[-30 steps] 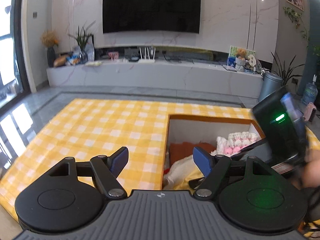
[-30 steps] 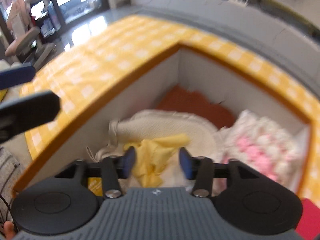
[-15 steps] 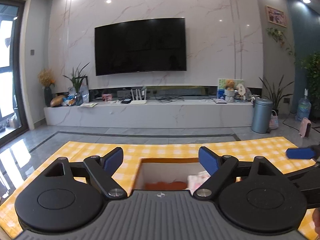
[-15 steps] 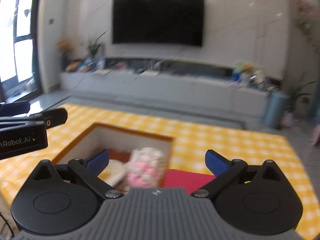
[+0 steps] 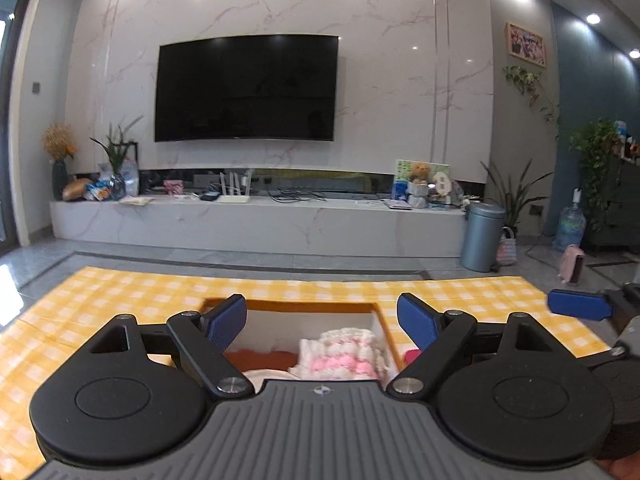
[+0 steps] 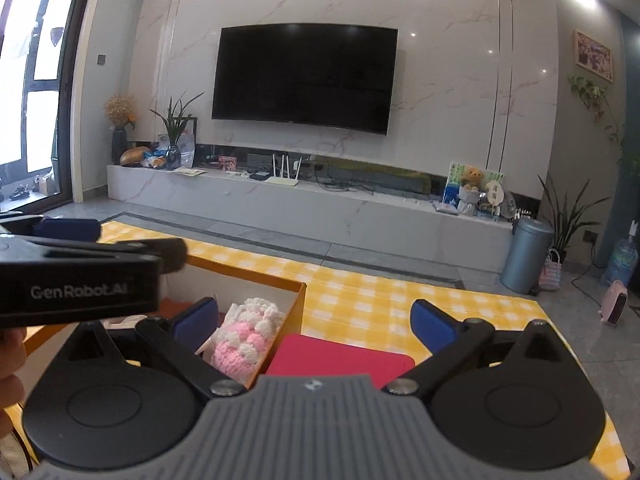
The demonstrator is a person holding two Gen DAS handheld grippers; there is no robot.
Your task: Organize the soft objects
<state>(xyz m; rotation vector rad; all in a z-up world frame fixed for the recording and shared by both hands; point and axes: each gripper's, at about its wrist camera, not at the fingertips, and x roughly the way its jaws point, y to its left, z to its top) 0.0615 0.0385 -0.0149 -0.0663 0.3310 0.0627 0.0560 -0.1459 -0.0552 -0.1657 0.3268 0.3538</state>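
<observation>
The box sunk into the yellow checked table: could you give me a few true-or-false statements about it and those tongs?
1. A pink and white knitted piece lies inside the box. True.
2. The right tongs are clamped on a yellow cloth. False: they stand wide open with nothing between the pads.
3. A red flat item lies on the checked tablecloth just outside the box. True.
4. The left tongs are shut. False: they are wide open and empty.
5. The television on the wall is showing a picture. False: its screen is dark.
</observation>
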